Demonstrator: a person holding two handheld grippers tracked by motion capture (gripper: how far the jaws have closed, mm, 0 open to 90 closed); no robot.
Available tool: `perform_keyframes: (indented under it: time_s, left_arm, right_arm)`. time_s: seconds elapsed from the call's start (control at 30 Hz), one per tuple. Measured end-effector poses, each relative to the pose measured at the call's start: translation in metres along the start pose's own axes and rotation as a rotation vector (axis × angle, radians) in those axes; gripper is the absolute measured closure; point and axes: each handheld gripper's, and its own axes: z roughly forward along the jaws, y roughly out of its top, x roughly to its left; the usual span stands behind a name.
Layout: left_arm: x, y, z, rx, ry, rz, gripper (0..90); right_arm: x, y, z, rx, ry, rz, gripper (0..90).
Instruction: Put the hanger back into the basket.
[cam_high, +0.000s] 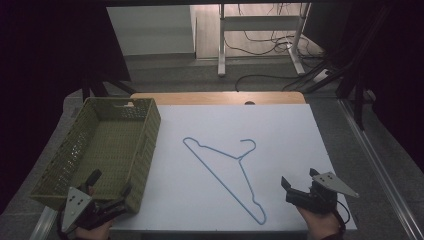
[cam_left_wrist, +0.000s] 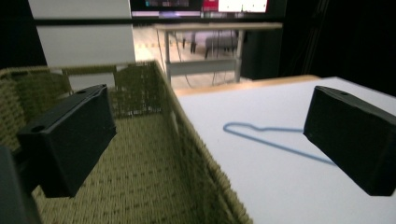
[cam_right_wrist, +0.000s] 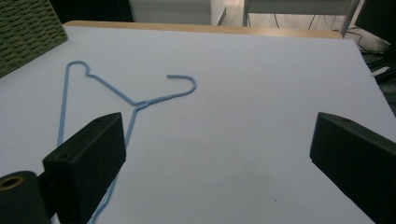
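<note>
At the left edge of the desk (cam_high: 280, 120) stands an olive-green woven rectangular basket (cam_high: 145, 145), its long side running from the near left corner toward the far edge. The left gripper (cam_high: 107, 187) hovers at that near left corner, its black jaws spread wide apart with nothing between them, one over the basket's inside and one over its near right corner. A thin light-blue wire clothes hanger (cam_high: 220, 172) lies flat on the white sheet near the middle of the desk, hook pointing toward the far edge, one end reaching toward the near edge. The right gripper (cam_high: 298, 181) hovers at the near right corner, just beside the hanger's near end, jaws wide apart and empty.
</note>
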Motion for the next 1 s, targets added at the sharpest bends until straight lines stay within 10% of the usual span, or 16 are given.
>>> perform_keyframes:
  time_s: [0.23,0.6,1.0]
  left_arm:
    - [-0.005,0.004,-0.007,-0.024,0.014,0.006,4.7]
    - [-0.010,0.012,-0.007,0.109,-0.064,-0.045,6.5]
    - [-0.010,0.012,-0.006,0.116,-0.099,-0.058,4.6]
  right_arm:
    - [0.002,0.000,0.002,0.014,0.022,0.005,5.6]
    - [0.021,0.010,0.009,0.049,0.084,0.008,15.0]
    - [0.066,0.017,0.075,0.190,0.170,-0.054,39.1]
